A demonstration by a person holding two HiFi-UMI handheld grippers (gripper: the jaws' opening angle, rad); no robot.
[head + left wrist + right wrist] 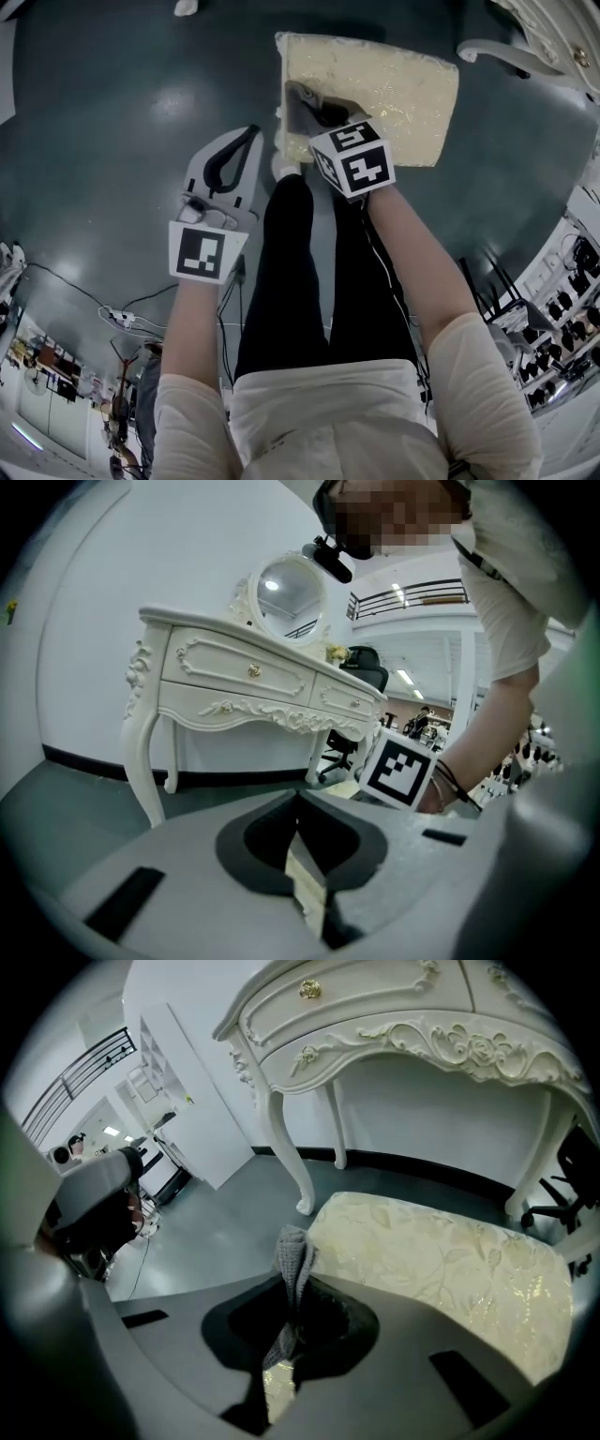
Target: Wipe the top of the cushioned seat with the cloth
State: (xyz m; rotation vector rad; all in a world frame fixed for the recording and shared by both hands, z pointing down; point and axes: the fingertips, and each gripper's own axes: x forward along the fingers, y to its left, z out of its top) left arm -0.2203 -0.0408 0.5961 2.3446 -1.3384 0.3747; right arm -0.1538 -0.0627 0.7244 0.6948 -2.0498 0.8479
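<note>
The cushioned seat (394,89) is a cream, leaf-patterned square pad low over the dark floor, and it fills the right of the right gripper view (450,1265). My right gripper (317,111) hangs over the seat's near left corner, shut on a grey knitted cloth (302,101). That cloth (293,1265) stands up in a fold between the jaws, just above the seat's edge. My left gripper (249,134) hovers over the bare floor left of the seat, shut with nothing in it, and its tips (298,801) meet.
A white carved dressing table (394,1026) stands behind the seat, with a round mirror (286,588) on top. The person's black-trousered legs (291,272) stand just in front of the seat. An office chair (352,742) is beyond, cables (122,319) lie at lower left and shelves (562,319) at right.
</note>
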